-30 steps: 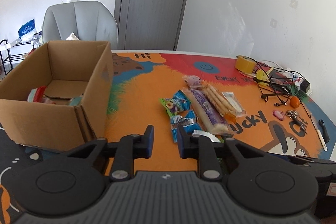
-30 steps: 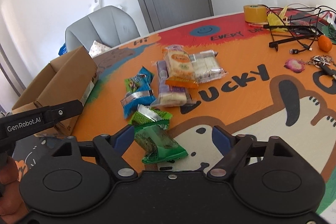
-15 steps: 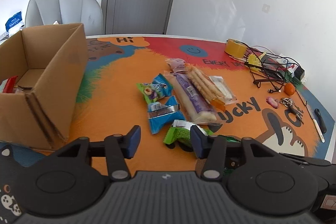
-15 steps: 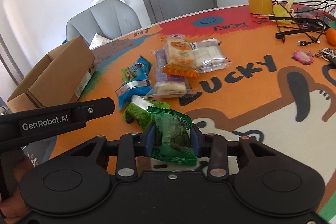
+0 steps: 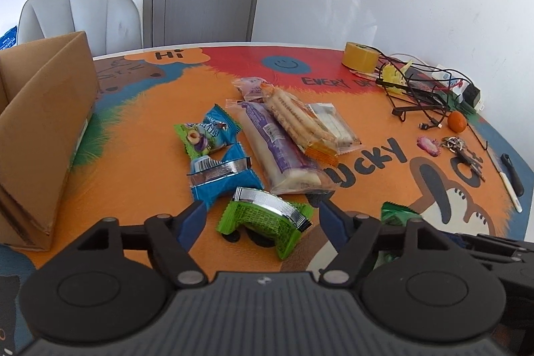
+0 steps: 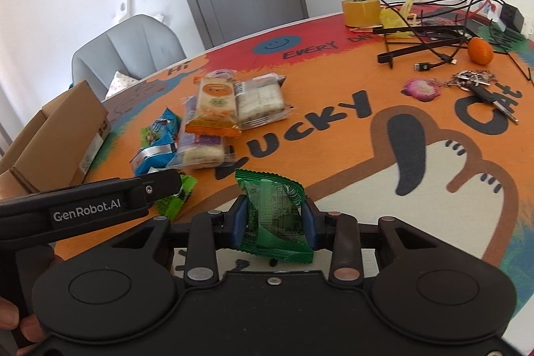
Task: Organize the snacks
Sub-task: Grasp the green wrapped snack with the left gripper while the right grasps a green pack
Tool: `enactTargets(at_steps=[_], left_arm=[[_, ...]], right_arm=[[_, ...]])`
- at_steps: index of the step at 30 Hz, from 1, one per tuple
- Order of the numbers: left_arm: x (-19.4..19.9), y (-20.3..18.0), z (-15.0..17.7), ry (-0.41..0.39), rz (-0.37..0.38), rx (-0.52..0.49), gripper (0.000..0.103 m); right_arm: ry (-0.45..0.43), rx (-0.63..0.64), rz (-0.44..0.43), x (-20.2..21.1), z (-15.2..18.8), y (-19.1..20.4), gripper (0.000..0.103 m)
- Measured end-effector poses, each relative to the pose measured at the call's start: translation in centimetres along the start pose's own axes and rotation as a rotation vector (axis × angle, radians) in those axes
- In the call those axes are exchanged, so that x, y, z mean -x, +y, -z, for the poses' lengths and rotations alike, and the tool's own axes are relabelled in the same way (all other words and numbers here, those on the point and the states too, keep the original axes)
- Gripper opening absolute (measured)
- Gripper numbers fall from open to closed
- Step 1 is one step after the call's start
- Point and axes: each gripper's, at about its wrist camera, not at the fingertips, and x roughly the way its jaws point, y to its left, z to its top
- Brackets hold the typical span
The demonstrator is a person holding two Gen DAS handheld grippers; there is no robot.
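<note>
The right claw (image 6: 275,224) is clamped on a dark green snack packet (image 6: 273,216), its blue pads pressing both sides and holding it up off the table (image 6: 417,222). The left claw (image 5: 263,219) is opening, its fingers standing apart on either side of a light green packet (image 5: 263,217) that lies on the table between them without either pad touching it. Just beyond lie two blue packets (image 5: 222,177), a long purple-wrapped bar (image 5: 280,149) and an orange-trimmed biscuit pack (image 5: 297,120), bunched together. The open cardboard box (image 5: 43,122) stands at the table's left side, apart from the snack pile.
</note>
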Motion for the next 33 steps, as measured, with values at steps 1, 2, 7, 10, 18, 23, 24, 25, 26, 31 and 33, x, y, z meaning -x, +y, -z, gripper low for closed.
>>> enactTargets(at_steps=[1, 2, 7, 10, 18, 23, 24, 25, 26, 31, 33], left_arm=[[-0.2, 0.0, 0.0, 0.002, -0.004, -0.001, 0.074], [-0.4, -0.1, 0.0, 0.005, -0.006, -0.003, 0.074], [-1.3, -0.6, 0.2, 0.004, -0.033, -0.009, 0.074], [-1.7, -0.9, 0.3, 0.015, -0.049, -0.021, 0.067], [-1.1, -0.9, 0.4, 0.007, -0.065, -0.045, 0.039], [-0.4, -0.7, 0.3, 0.0, -0.064, -0.04, 0.038], [-0.1, -0.6, 0.2, -0.003, -0.061, -0.037, 0.038], [0.1, -0.5, 0.1, -0.009, -0.06, -0.035, 0.038], [0.4, -0.4, 0.1, -0.015, -0.06, -0.034, 0.037], [1.7, 0.3, -0.4, -0.044, -0.065, -0.02, 0.037], [2.3, 0.6, -0.6, -0.057, -0.07, -0.017, 0.037]], right_arm=[[-0.001, -0.003, 0.0, 0.0, 0.0, -0.2, 0.035], [-0.002, -0.007, 0.001, 0.1, 0.0, -0.3, 0.035], [-0.007, -0.011, 0.001, 0.1, 0.1, -0.5, 0.036], [-0.012, 0.003, 0.009, 0.1, 0.2, -0.2, 0.036], [-0.012, 0.031, 0.034, -0.2, 0.1, 0.6, 0.04], [-0.014, 0.051, 0.054, -0.5, 0.0, 1.2, 0.037], [-0.012, 0.044, 0.047, -0.5, 0.0, 1.2, 0.033], [-0.008, 0.035, 0.038, -0.5, -0.1, 1.2, 0.032], [-0.006, 0.028, 0.034, -0.4, -0.1, 1.2, 0.031], [-0.034, 0.019, 0.025, 0.2, -0.5, 2.0, 0.031], [-0.048, 0.022, 0.02, 0.5, -0.7, 2.5, 0.031]])
